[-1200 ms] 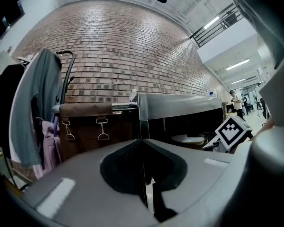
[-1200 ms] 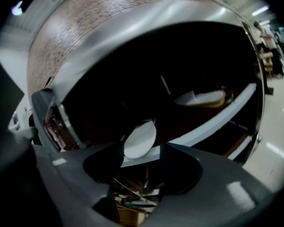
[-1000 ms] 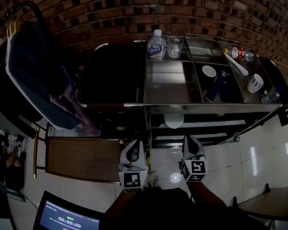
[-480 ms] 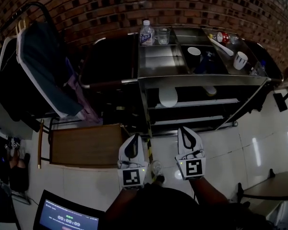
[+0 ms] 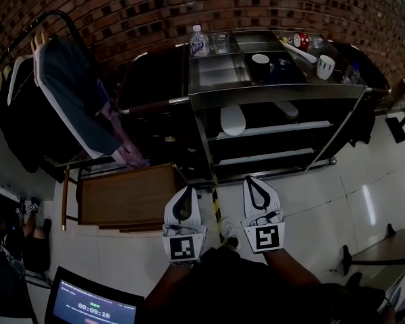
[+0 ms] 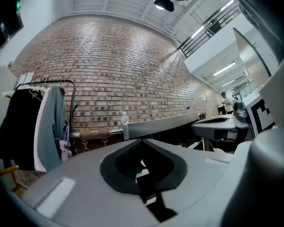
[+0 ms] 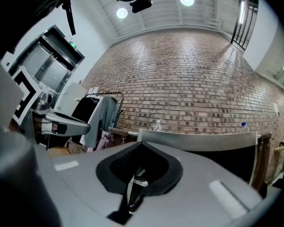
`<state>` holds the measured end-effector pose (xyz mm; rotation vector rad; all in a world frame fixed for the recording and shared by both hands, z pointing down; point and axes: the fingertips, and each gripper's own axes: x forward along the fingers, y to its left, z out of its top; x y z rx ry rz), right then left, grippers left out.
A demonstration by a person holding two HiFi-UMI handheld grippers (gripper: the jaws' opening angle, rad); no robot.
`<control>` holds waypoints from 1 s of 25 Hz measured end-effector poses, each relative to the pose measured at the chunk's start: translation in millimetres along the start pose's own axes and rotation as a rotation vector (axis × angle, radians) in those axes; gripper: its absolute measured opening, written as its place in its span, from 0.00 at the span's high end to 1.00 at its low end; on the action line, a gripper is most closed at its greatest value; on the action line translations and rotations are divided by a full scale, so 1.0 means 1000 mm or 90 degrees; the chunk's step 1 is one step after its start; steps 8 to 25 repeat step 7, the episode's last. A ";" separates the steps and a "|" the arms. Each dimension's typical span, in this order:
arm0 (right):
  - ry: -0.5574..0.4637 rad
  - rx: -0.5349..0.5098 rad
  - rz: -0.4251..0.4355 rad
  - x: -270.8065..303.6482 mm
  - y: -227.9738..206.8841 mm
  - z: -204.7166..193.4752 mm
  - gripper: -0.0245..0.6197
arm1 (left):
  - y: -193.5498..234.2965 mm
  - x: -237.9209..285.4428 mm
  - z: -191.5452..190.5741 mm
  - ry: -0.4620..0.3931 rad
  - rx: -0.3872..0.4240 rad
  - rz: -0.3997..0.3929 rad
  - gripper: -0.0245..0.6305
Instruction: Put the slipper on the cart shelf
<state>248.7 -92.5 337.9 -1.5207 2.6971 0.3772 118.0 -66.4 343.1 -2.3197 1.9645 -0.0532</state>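
Head view: left gripper (image 5: 186, 194) and right gripper (image 5: 255, 184) sit side by side at lower centre of the frame, over the tiled floor (image 5: 364, 194), both pointing up-frame toward the cart (image 5: 277, 94).
Left gripper view: jaws together, nothing between them (image 6: 141, 164). Right gripper view: same, jaws closed and empty (image 7: 137, 174).
Slipper: a pale oval object (image 5: 233, 119), most likely the slipper, lies on the cart's shelf just under the top tray, left part. It is well apart from both grippers. A second pale shape (image 5: 288, 109) lies further right on that level; too small to identify.
Cart top, upper centre: water bottle (image 5: 199, 42) at the left rear corner, a clear glass (image 5: 221, 42) just beside it, a white cup (image 5: 326, 66) toward the right.
Left of frame: clothes rack (image 5: 57, 86) with hanging garments. Below it, a low wooden table (image 5: 128, 194). Brick wall (image 5: 121, 5) across the top.
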 end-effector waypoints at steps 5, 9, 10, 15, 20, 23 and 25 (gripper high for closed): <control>-0.009 -0.026 0.004 -0.011 0.013 0.005 0.96 | -0.004 -0.011 0.003 -0.009 0.004 -0.007 0.94; -0.013 -0.032 0.004 -0.016 0.017 0.007 0.96 | -0.007 -0.016 0.004 -0.014 0.005 -0.009 0.94; -0.013 -0.032 0.004 -0.016 0.017 0.007 0.96 | -0.007 -0.016 0.004 -0.014 0.005 -0.009 0.94; -0.013 -0.032 0.004 -0.016 0.017 0.007 0.96 | -0.007 -0.016 0.004 -0.014 0.005 -0.009 0.94; -0.013 -0.032 0.004 -0.016 0.017 0.007 0.96 | -0.007 -0.016 0.004 -0.014 0.005 -0.009 0.94; -0.013 -0.032 0.004 -0.016 0.017 0.007 0.96 | -0.007 -0.016 0.004 -0.014 0.005 -0.009 0.94; -0.013 -0.032 0.004 -0.016 0.017 0.007 0.96 | -0.007 -0.016 0.004 -0.014 0.005 -0.009 0.94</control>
